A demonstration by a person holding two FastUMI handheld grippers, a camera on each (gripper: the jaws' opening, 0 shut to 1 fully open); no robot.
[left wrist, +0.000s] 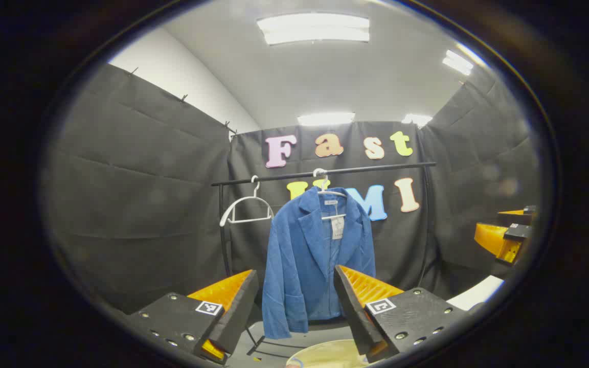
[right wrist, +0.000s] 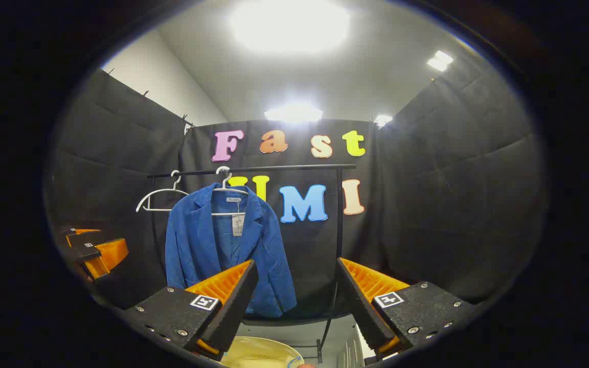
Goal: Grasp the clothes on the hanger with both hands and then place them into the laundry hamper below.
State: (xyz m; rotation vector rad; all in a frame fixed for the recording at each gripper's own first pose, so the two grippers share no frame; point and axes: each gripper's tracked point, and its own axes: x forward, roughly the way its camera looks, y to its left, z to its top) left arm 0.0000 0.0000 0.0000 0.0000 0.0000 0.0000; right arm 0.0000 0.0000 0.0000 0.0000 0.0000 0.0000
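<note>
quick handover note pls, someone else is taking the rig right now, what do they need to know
Left gripper: open, holding nothing, short of the clothes.
Right gripper: open, holding nothing, also short of them.
Blue corduroy jacket: hanging on a white hanger on the black rail; an empty white hanger hangs beside it.
Pale round hamper: its rim shows low down, below the jacket.
Done: nothing.
Left: grasp the jacket with both grippers, take it off, drop it into the hamper.
</note>
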